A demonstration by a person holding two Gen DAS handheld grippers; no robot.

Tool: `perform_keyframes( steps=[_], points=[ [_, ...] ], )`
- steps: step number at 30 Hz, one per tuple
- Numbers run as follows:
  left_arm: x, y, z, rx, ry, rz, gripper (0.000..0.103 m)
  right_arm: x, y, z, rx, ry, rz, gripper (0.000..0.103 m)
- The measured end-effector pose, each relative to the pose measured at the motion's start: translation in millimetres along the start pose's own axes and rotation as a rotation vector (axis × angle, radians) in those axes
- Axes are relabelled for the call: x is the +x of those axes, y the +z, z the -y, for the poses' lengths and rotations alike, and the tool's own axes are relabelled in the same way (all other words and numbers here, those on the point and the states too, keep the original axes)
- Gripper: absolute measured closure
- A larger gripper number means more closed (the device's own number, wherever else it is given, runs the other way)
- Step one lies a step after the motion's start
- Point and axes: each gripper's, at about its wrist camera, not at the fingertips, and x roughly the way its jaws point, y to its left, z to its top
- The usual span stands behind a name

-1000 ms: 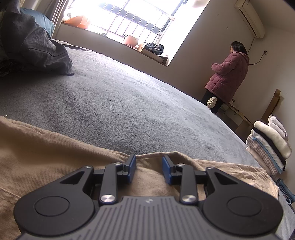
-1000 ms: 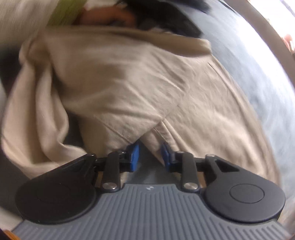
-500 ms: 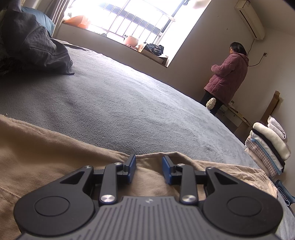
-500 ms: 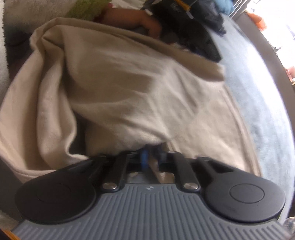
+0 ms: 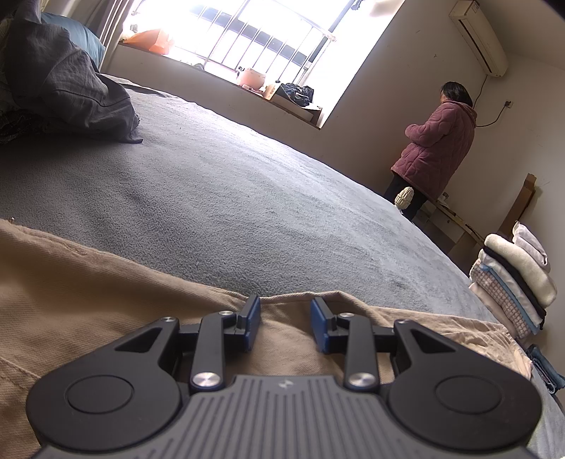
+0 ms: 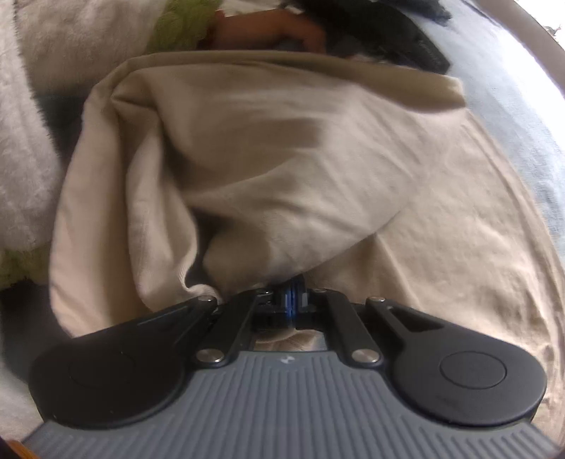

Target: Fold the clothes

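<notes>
The right gripper (image 6: 292, 294) has its 2 blue pads pressed together, pinching a raised fold of the beige garment (image 6: 282, 169), which drapes back over the rest of the cloth on the grey bed (image 6: 522, 106). The left gripper (image 5: 285, 323) rests on the same beige garment (image 5: 88, 300), jaws apart and holding nothing. Beyond its edge lies bare grey bed (image 5: 229, 183), a stack of folded clothes (image 5: 512, 282) at the right, a dark pile (image 5: 60, 77) far left, and a person in a pink coat (image 5: 438, 141) by the window (image 5: 254, 31)
</notes>
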Motion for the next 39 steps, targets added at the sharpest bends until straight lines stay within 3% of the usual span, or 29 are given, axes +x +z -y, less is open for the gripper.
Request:
perform_keyframes(
  steps=[1, 4, 7, 10, 16, 26, 28, 29, 32, 36, 39],
  points=[
    [0, 0, 0, 0.000, 0.000, 0.000, 0.070, 2, -3, -4, 0.023, 0.072, -0.004, 0.103],
    [0, 1, 0, -0.001, 0.000, -0.001, 0.070, 3, -3, -26, -0.062, 0.004, -0.017, 0.103],
    [0, 1, 0, -0.002, -0.001, 0.000, 0.070, -20, 0, -18, -0.033, -0.058, 0.025, 0.103],
    [-1, 1, 0, -0.003, -0.001, 0.000, 0.070, -38, -3, -13, -0.096, -0.177, -0.009, 0.101],
    [-1, 1, 1, -0.001, 0.001, -0.001, 0.070, -54, -2, 2, -0.202, -0.268, 0.001, 0.084],
    [-2, 1, 1, -0.002, 0.001, -0.001, 0.070, -28, 1, 20, -0.240, -0.064, -0.048, 0.083],
    [-2, 1, 1, -0.005, 0.000, 0.000, 0.070, -26, 1, 20, -0.245, -0.022, -0.061, 0.093],
    [-2, 1, 1, -0.007, 0.000, 0.001, 0.070, -26, 1, 19, -0.250, -0.003, -0.069, 0.094],
    [-2, 1, 1, -0.013, -0.002, 0.002, 0.070, -22, -6, 4, -0.323, -0.014, -0.102, 0.093],
    [-2, 1, 1, -0.016, -0.005, 0.002, 0.070, -25, 1, 2, -0.304, -0.035, -0.085, 0.095],
    [-2, 1, 3, -0.016, -0.004, 0.003, 0.070, -38, 7, -2, -0.283, -0.050, -0.007, 0.091]
  ],
)
